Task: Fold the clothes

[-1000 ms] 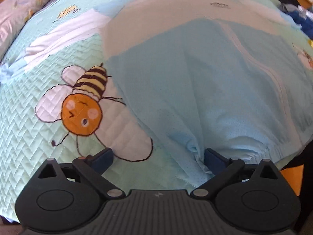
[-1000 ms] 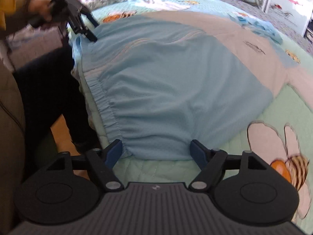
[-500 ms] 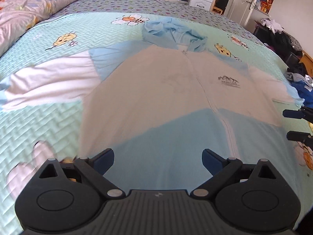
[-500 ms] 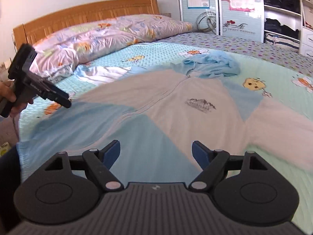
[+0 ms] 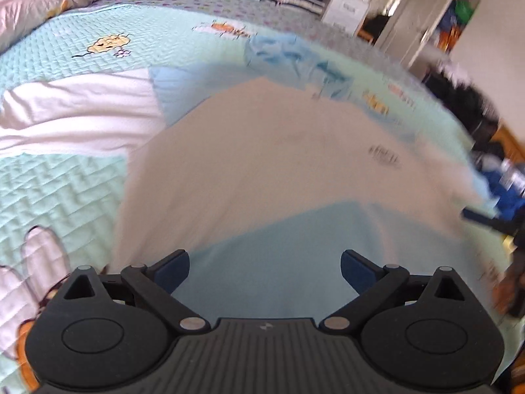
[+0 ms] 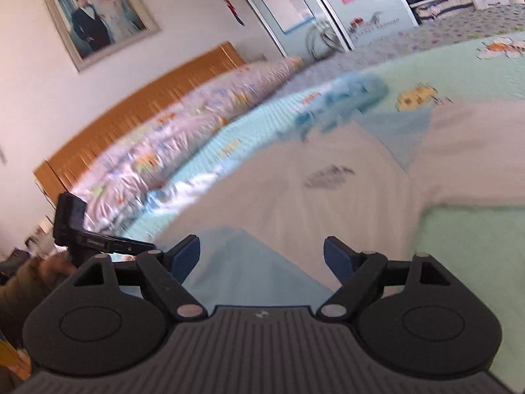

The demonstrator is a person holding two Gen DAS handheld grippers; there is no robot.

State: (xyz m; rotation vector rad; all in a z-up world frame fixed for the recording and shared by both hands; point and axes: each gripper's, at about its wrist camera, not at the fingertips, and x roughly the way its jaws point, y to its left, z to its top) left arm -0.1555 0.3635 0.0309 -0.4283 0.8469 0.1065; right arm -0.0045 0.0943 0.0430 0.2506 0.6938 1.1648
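Observation:
A white and light-blue hooded jacket (image 5: 262, 164) lies spread flat on the bed, zip side up, with its hood (image 5: 288, 59) at the far end. My left gripper (image 5: 265, 266) hovers open over the blue hem panel with nothing between its fingers. My right gripper (image 6: 262, 252) also hangs over the jacket (image 6: 311, 203) near the hem; its jaws are opening and nothing is between them. The left gripper's fingers (image 6: 98, 243) show at the left edge of the right wrist view, held by a hand. Both views are motion-blurred.
The jacket rests on a mint quilted bedspread (image 5: 59, 190) with bee prints. Its white sleeves (image 5: 75, 108) (image 6: 475, 151) reach out to both sides. Pillows (image 6: 183, 138) and a wooden headboard (image 6: 131, 115) line one side. Dark clothes (image 5: 466, 108) and a blue garment (image 5: 505, 187) lie beyond the bed's edge.
Both grippers have come away from the bunched hem at the bed's edge and swung up over the jacket. The hem now lies flat, and the right wrist view has rolled.

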